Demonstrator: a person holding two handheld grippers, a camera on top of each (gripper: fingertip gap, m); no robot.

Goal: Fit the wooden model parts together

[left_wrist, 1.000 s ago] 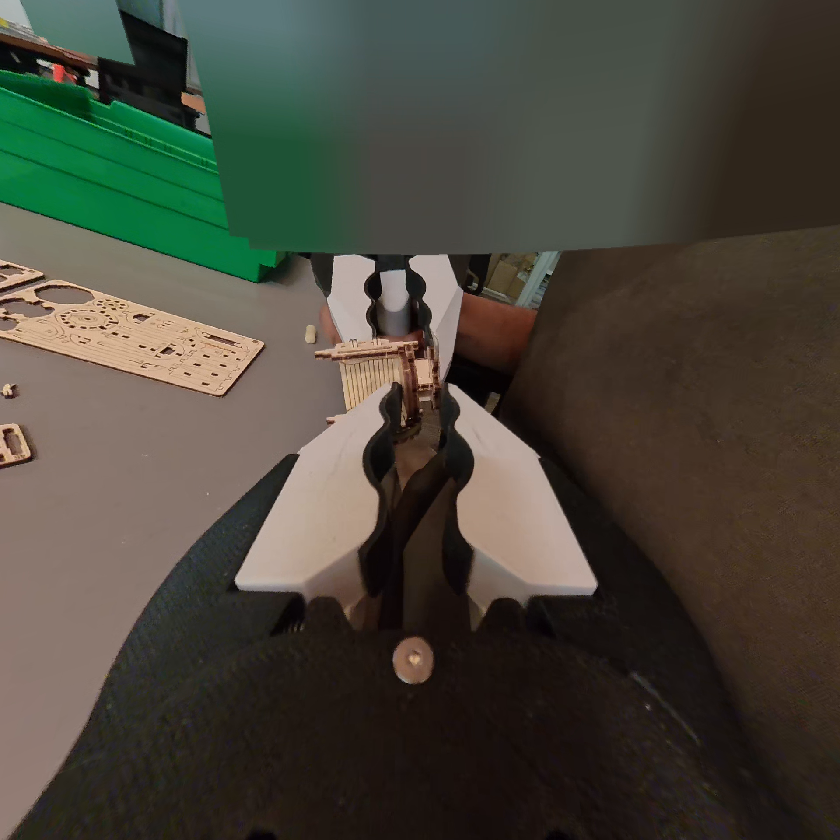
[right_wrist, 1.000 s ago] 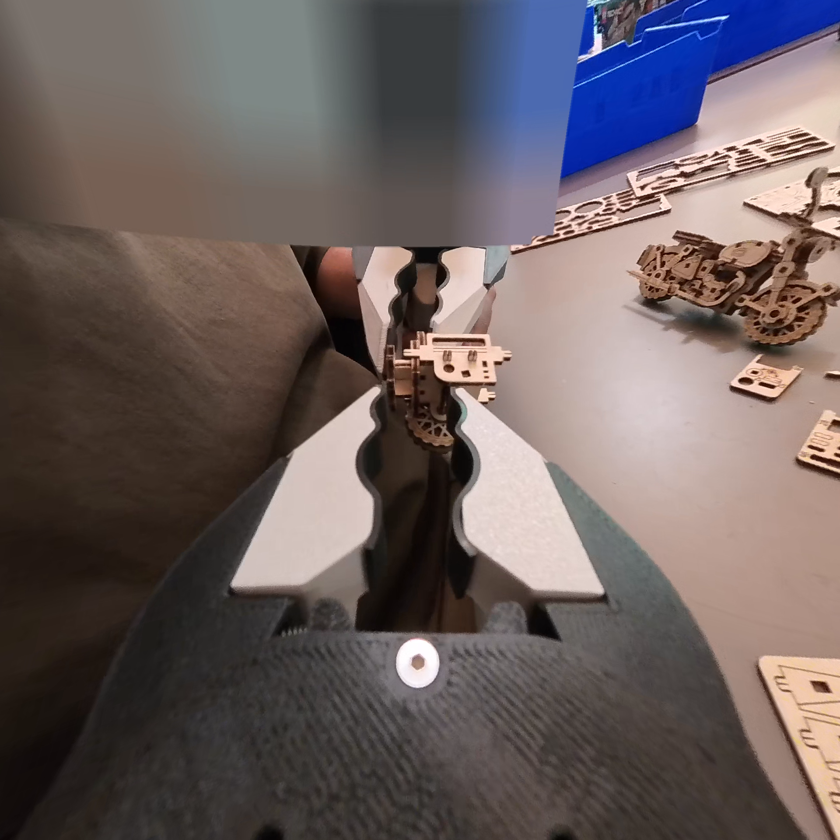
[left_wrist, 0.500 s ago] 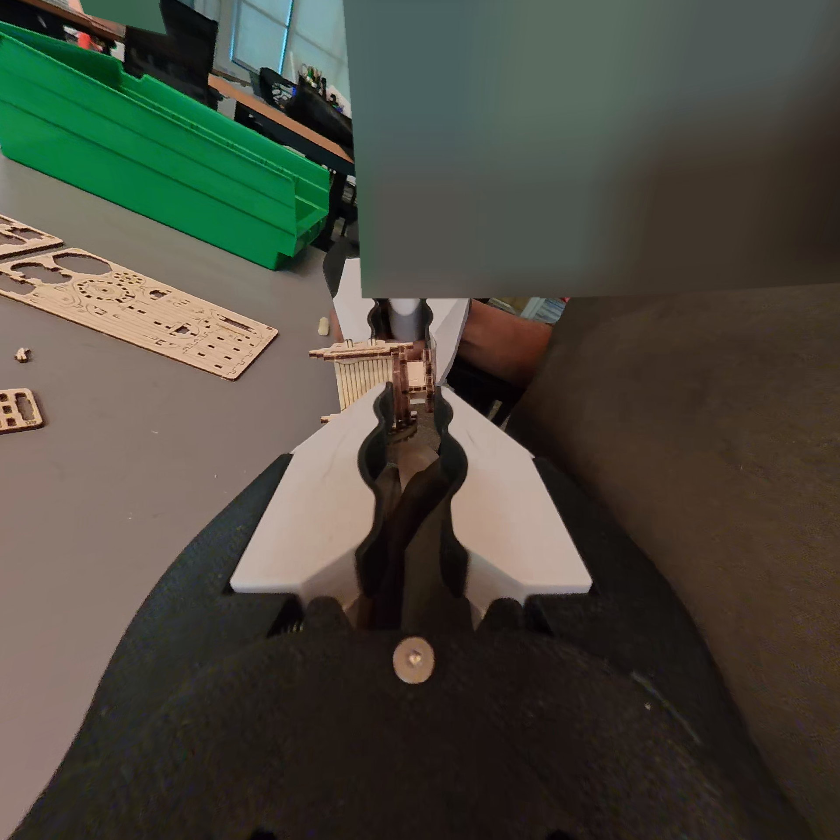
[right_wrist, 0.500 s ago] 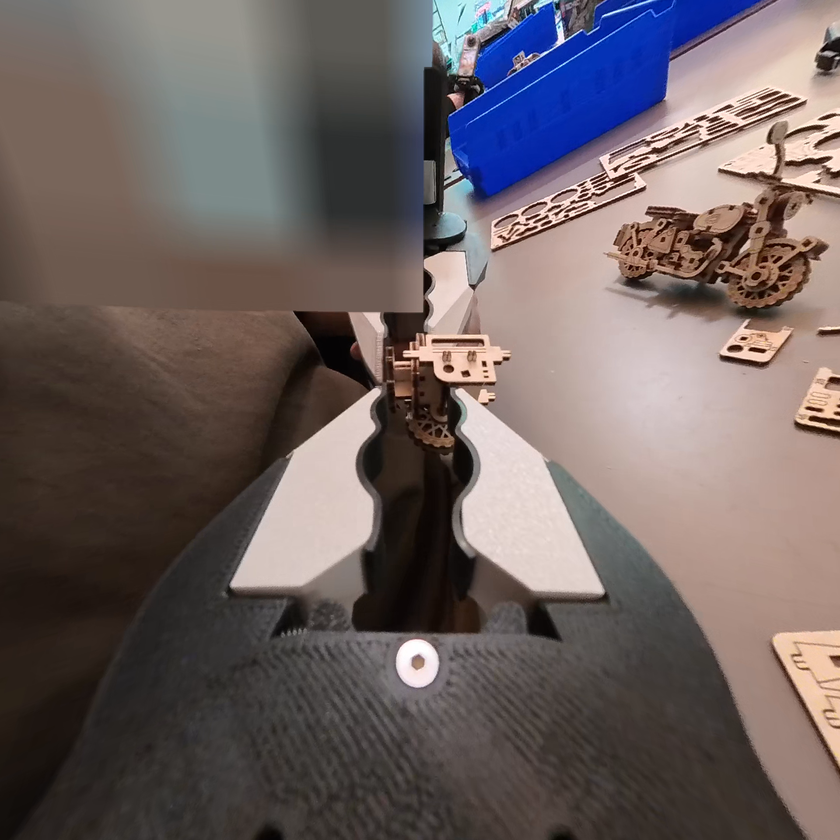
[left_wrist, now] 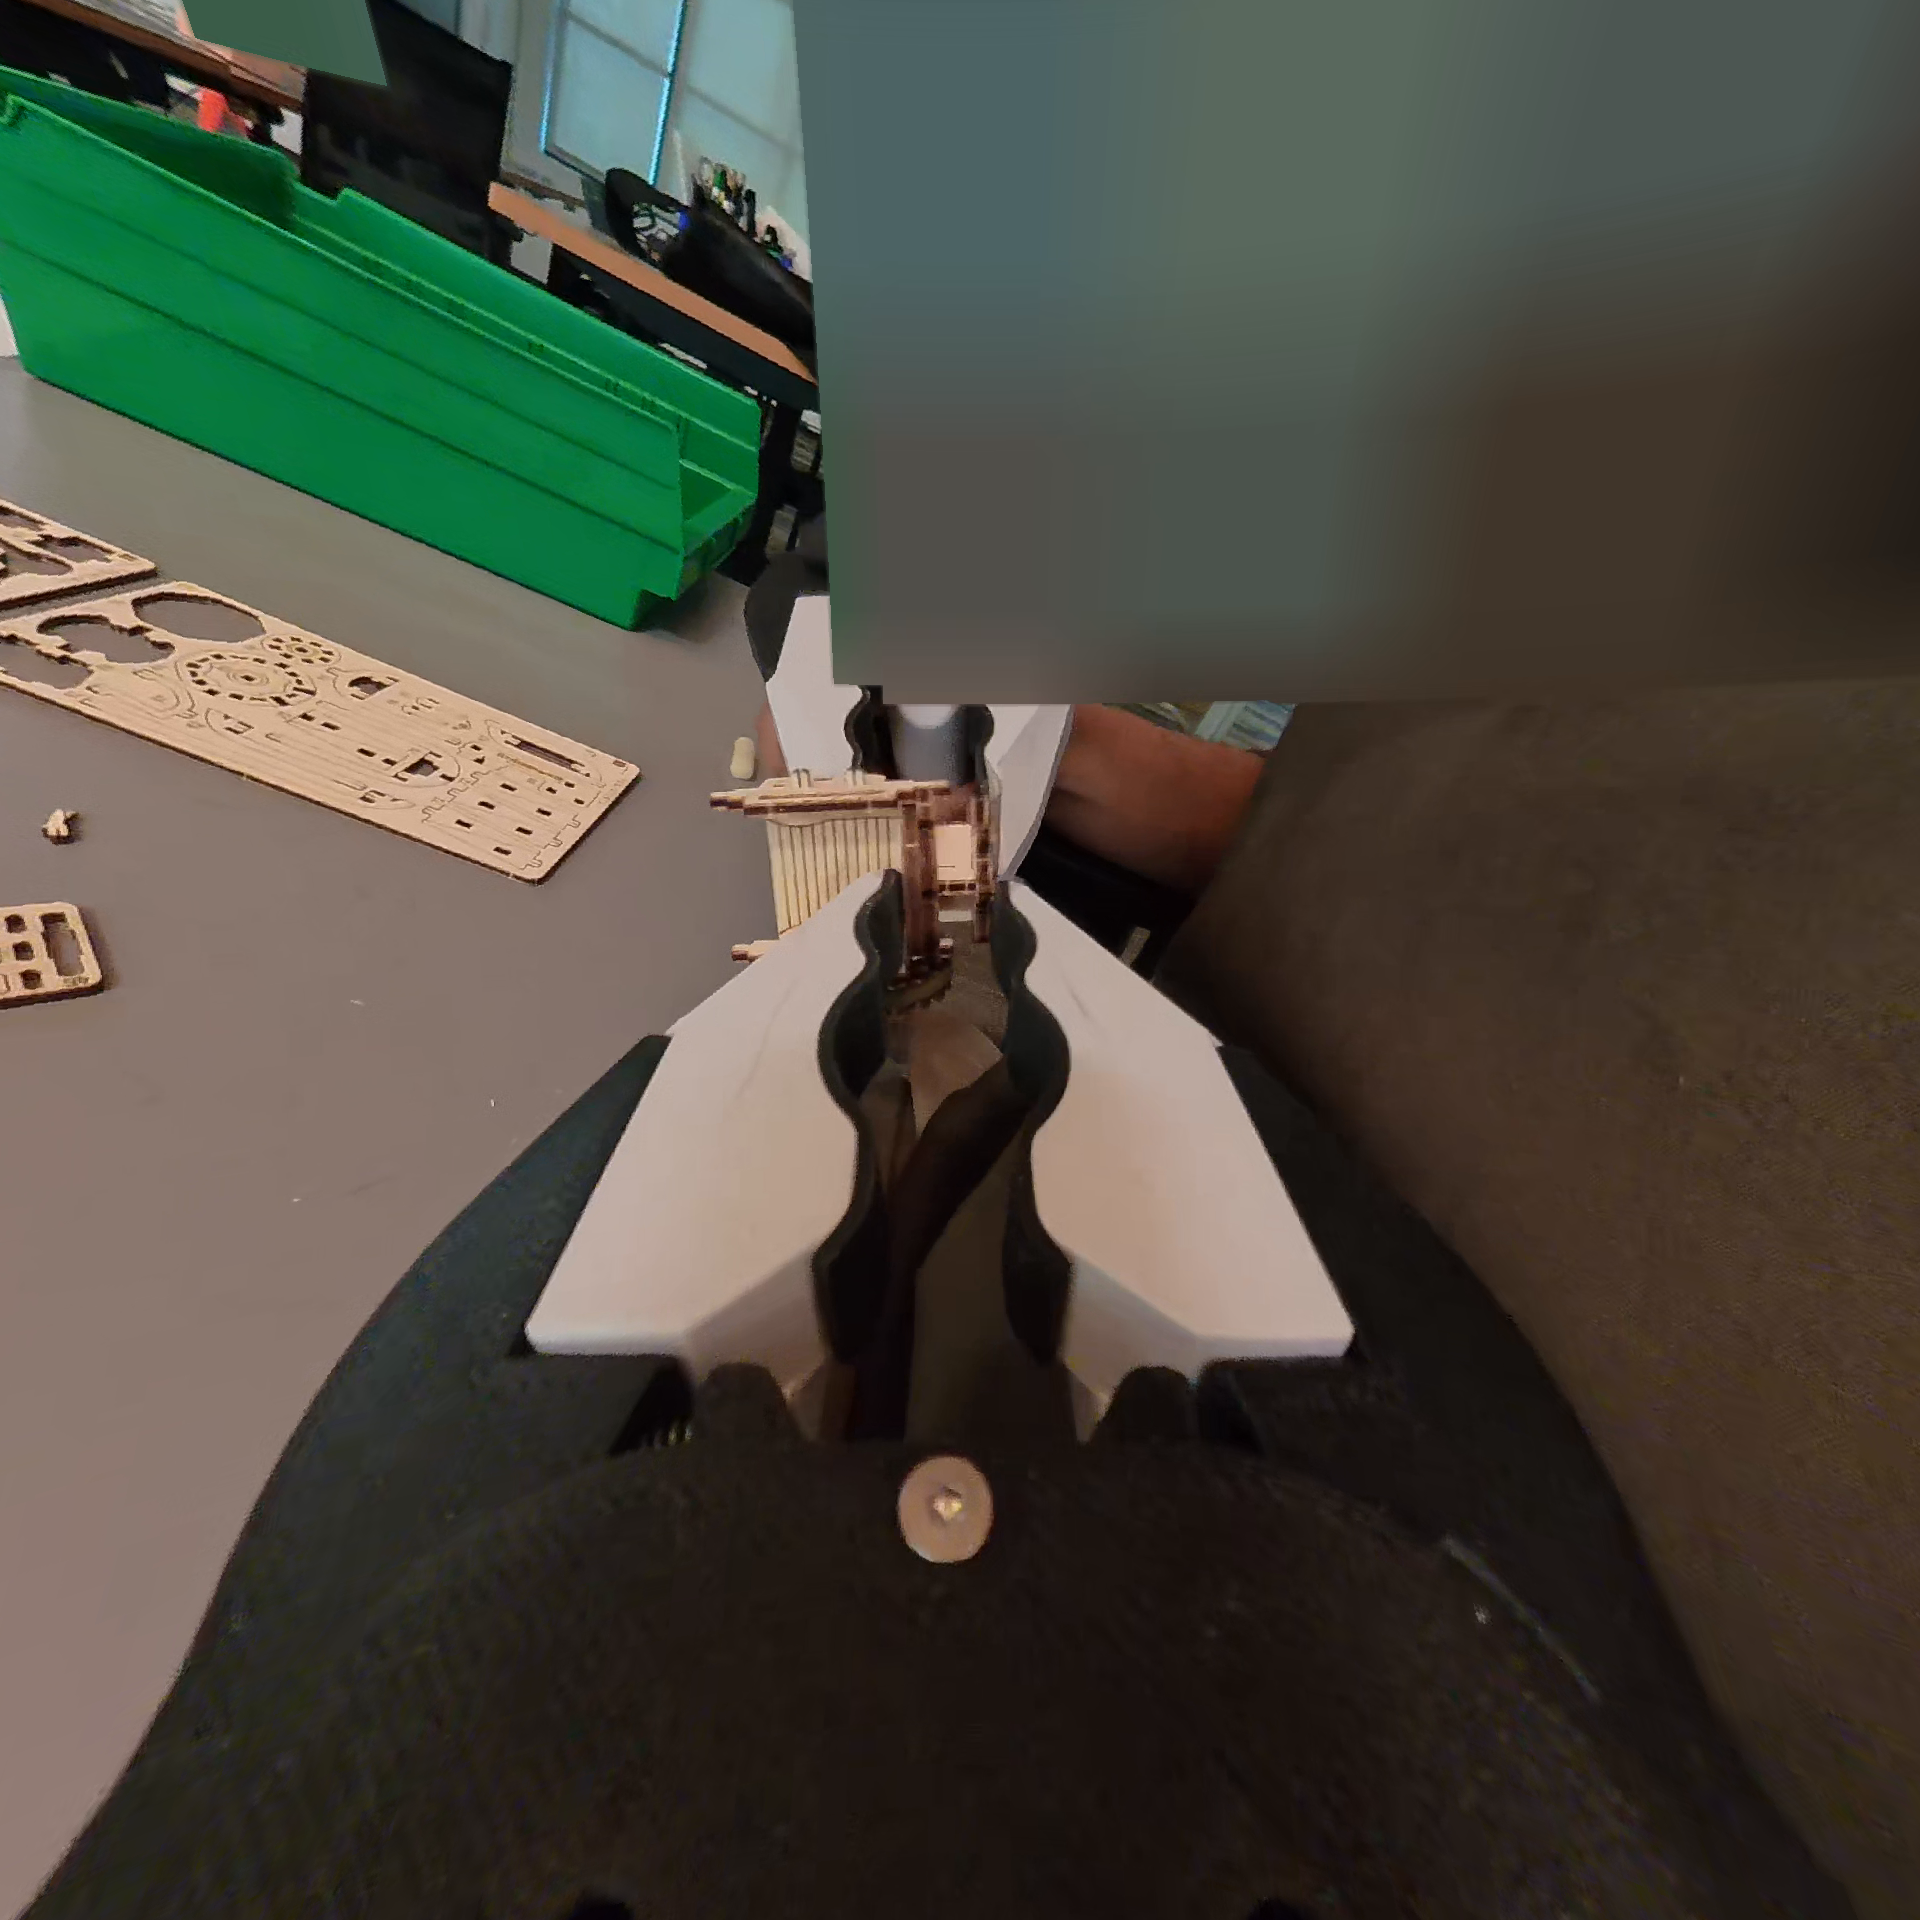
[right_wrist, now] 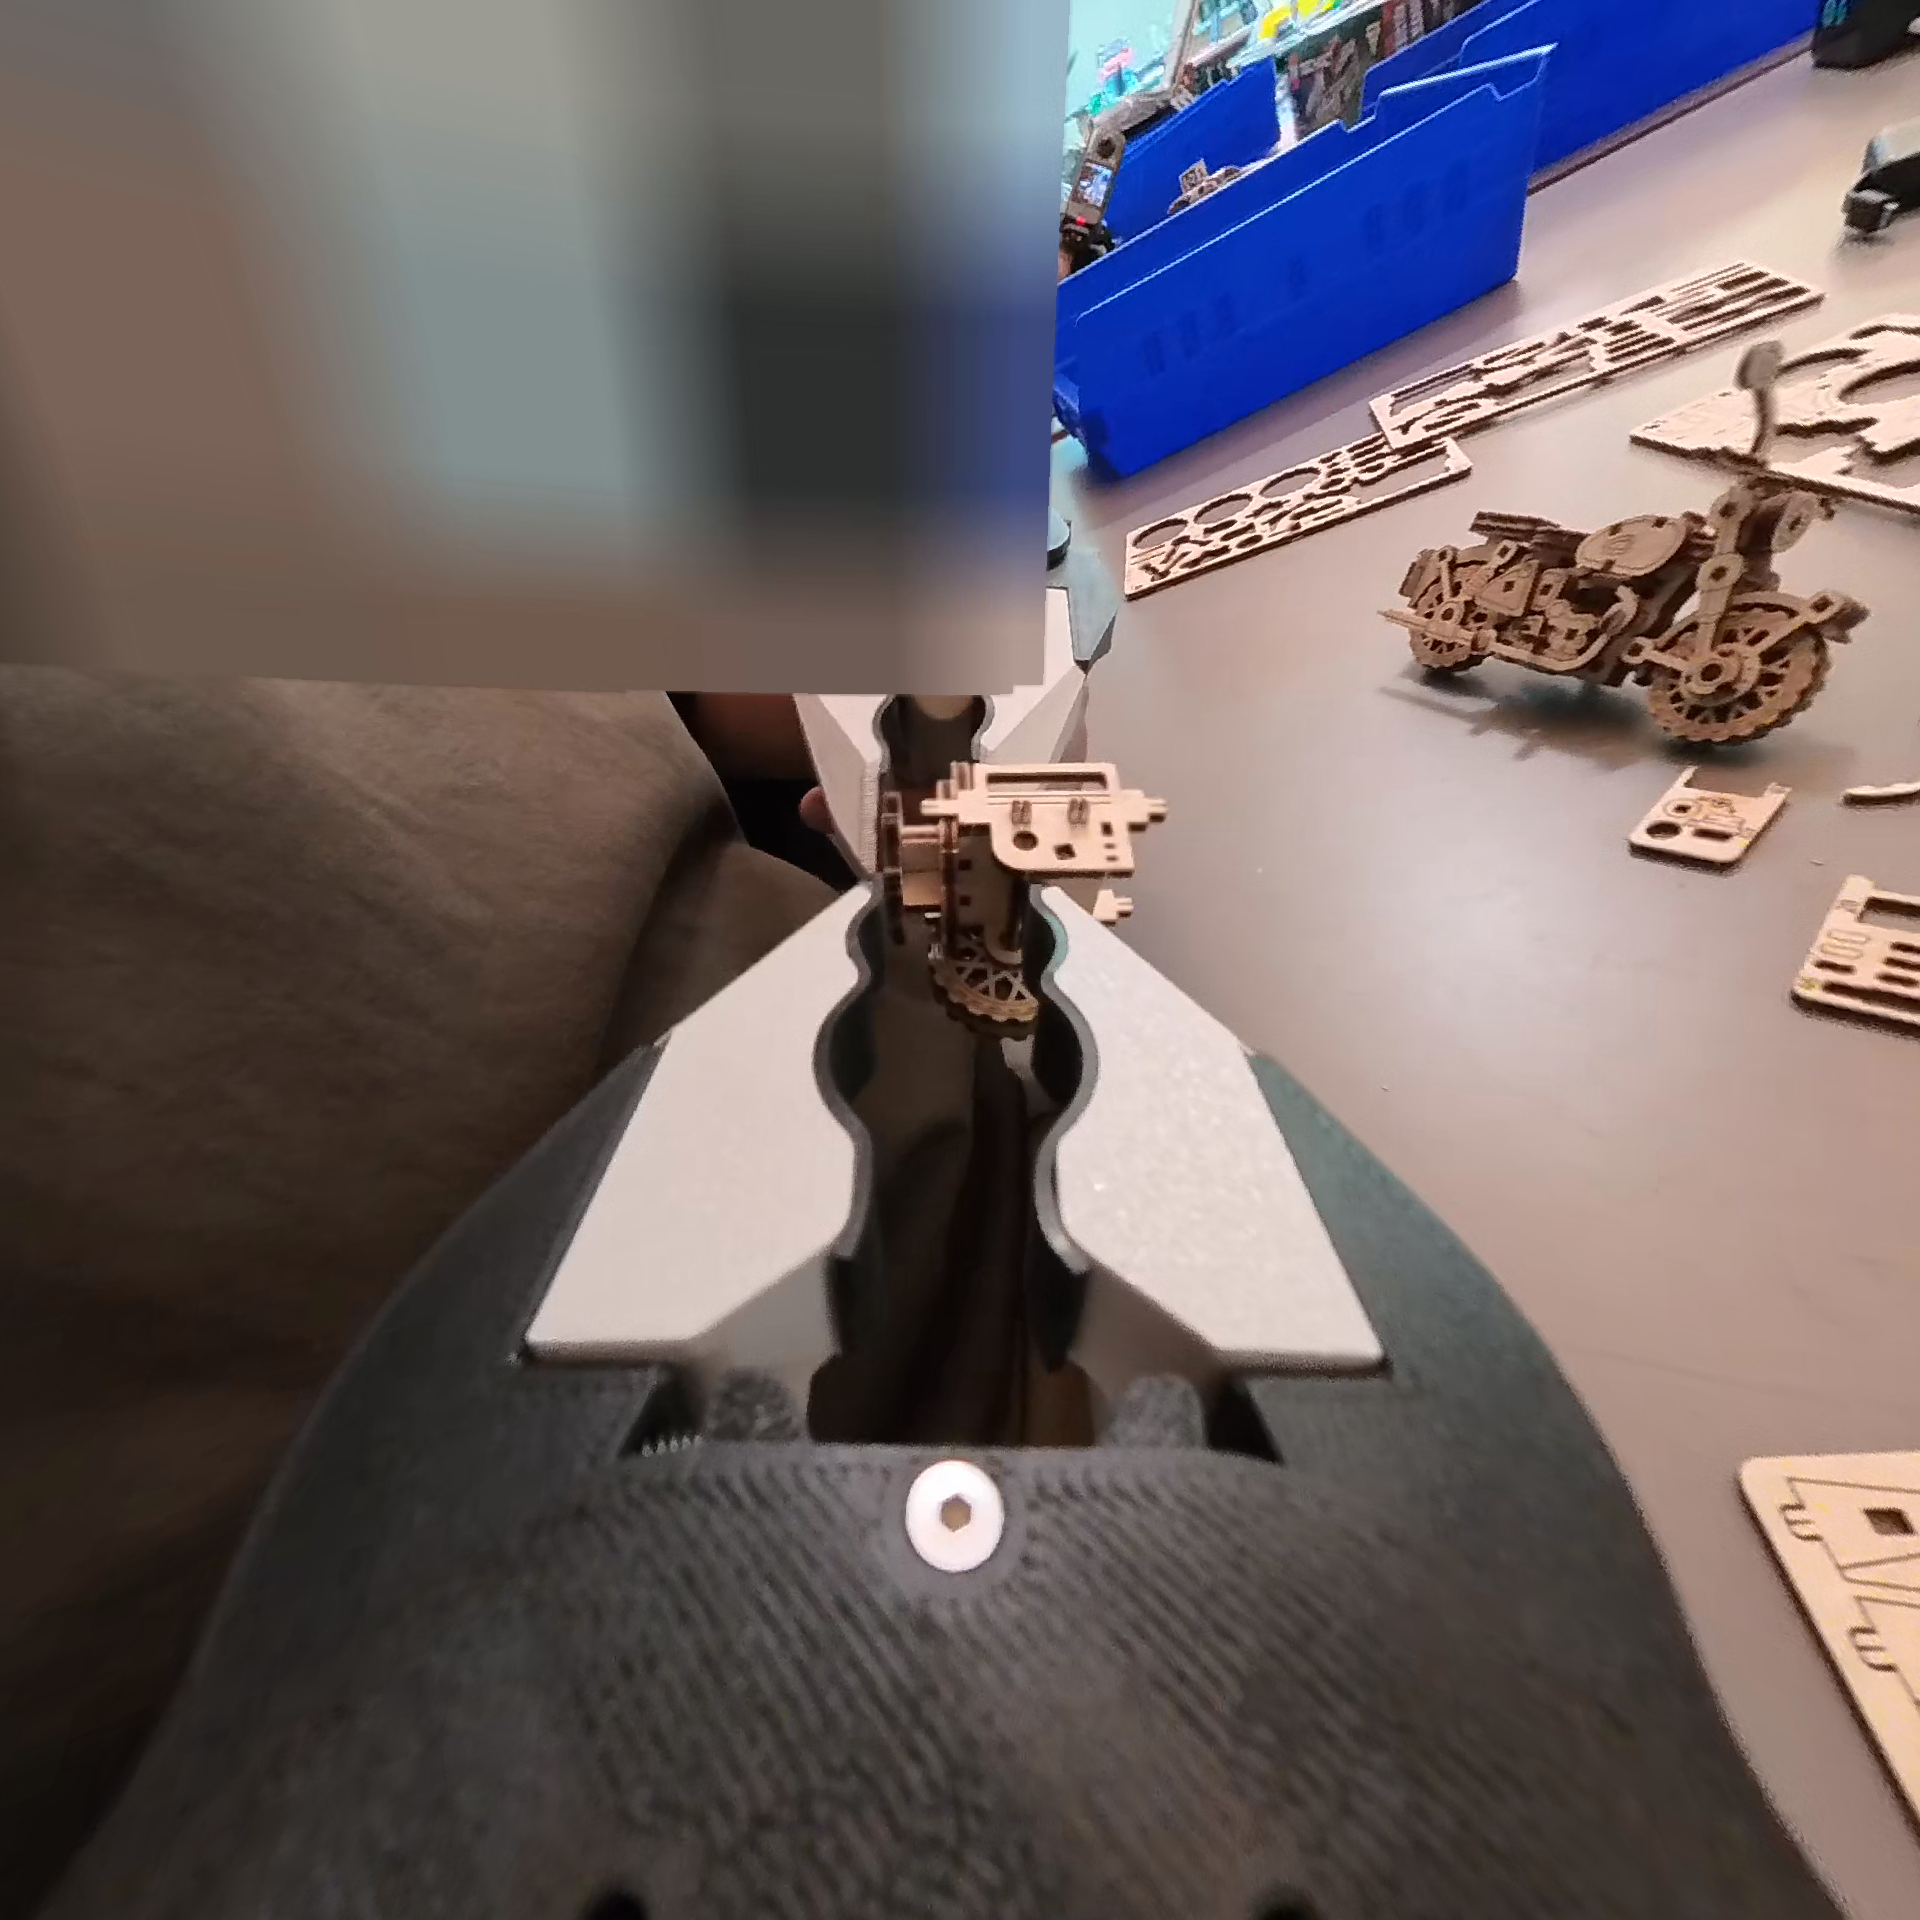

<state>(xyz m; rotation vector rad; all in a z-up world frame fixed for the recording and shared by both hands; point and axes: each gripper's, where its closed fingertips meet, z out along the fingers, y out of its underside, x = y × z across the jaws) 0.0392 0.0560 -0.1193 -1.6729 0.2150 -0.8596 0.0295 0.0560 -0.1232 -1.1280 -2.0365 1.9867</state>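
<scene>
A small wooden sub-assembly (left_wrist: 883, 842) with a slatted panel and a flat toothed plate is held above the grey table between both grippers, which face each other. My left gripper (left_wrist: 940, 899) is shut on its near end. In the right wrist view the same sub-assembly (right_wrist: 997, 862) shows a toothed plate and a small gear wheel at the bottom. My right gripper (right_wrist: 961, 914) is shut on it from the opposite side. The other gripper's white fingers (left_wrist: 1023, 769) show just behind the piece in each view.
A green bin (left_wrist: 364, 384) and punched wooden sheets (left_wrist: 312, 717) lie left. A finished wooden motorcycle (right_wrist: 1631, 613), a blue bin (right_wrist: 1351, 281), more sheets (right_wrist: 1288, 509) and small cut panels (right_wrist: 1704, 821) lie right. A person's dark-clothed body (left_wrist: 1558, 1143) is close beside both grippers. Both grippers' tips are close together, under 4 cm apart. From either gripper's tips it is about 20 cm to the finished wooden motorcycle (right_wrist: 1631, 613).
Both grippers kept their hold on the sub-assembly while tilting slightly, so the bins and table items shifted in view. The piece stays in the same place between the fingers.
</scene>
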